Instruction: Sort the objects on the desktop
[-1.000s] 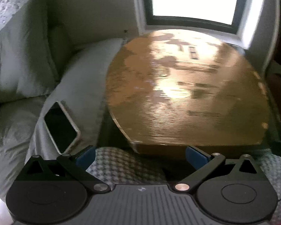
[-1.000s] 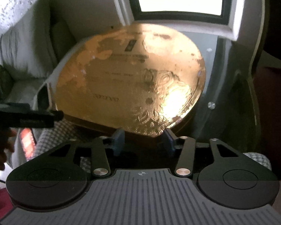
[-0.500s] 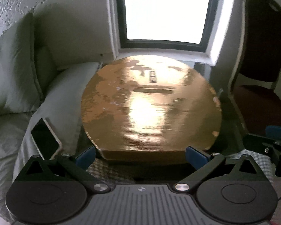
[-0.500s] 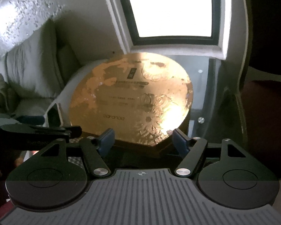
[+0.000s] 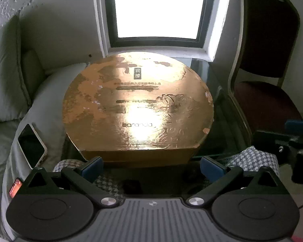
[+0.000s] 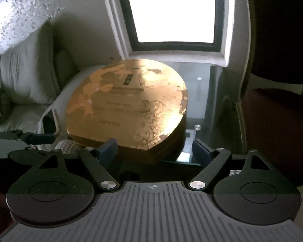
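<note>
A large gold box (image 5: pixel 138 109) with a worn printed lid lies on a glass table (image 5: pixel 222 121) under a window. My left gripper (image 5: pixel 151 167) hangs open just short of the box's near side, nothing between its blue fingertips. In the right wrist view the same gold box (image 6: pixel 127 109) sits ahead, and my right gripper (image 6: pixel 154 153) is open and empty in front of its near edge. The left gripper (image 6: pixel 34 137) shows as a dark shape at the left of that view; the right gripper (image 5: pixel 293 137) pokes in at the right edge of the left view.
A phone (image 5: pixel 31 145) with a pale case lies on a grey sofa cushion (image 5: pixel 48 92) left of the table. A dark red chair (image 5: pixel 266 100) stands to the right. Checked fabric (image 5: pixel 254 157) lies below the grippers. The glass table (image 6: pixel 200 104) has bare room right of the box.
Both grippers have pulled back from the gold box, so it looks smaller and fully in view. The right gripper's fingers have spread from nearly shut to wide open.
</note>
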A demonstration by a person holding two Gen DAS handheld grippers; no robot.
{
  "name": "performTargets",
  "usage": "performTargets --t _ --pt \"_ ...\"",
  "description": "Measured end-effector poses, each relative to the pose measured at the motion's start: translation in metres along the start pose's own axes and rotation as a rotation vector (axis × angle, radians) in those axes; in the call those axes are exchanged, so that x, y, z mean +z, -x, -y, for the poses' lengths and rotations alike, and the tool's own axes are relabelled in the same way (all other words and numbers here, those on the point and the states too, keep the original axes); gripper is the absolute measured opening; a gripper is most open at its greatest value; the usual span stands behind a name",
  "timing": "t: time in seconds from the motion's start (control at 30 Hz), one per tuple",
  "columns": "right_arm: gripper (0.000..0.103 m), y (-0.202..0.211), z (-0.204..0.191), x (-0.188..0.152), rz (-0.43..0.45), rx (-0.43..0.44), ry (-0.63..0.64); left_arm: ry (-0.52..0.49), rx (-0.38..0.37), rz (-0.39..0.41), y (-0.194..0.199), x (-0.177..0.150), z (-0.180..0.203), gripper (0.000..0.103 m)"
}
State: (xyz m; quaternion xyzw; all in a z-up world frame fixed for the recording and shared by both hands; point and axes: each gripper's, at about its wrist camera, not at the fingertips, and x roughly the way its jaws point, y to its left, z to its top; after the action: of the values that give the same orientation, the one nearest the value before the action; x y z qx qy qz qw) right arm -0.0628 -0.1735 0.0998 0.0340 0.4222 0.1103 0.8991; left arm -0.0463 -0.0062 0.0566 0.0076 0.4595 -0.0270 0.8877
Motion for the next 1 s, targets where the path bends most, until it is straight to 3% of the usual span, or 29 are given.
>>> performTargets --t 0.47,0.77,1.0 --pt "0.087 -0.012 0.000 0.002 -0.024 0.017 0.005 -0.039 0.040 -0.031 -0.004 0.004 0.001 0.102" --pt "0.090 -0.031 -0.002 -0.013 0.054 0.110 -0.150 -0.169 0.117 -0.082 0.000 0.014 -0.010 0.102" --pt "0.090 -0.032 0.013 -0.021 0.121 0.065 -0.255 -0.233 0.123 -0.103 -0.001 0.021 -0.009 0.102"
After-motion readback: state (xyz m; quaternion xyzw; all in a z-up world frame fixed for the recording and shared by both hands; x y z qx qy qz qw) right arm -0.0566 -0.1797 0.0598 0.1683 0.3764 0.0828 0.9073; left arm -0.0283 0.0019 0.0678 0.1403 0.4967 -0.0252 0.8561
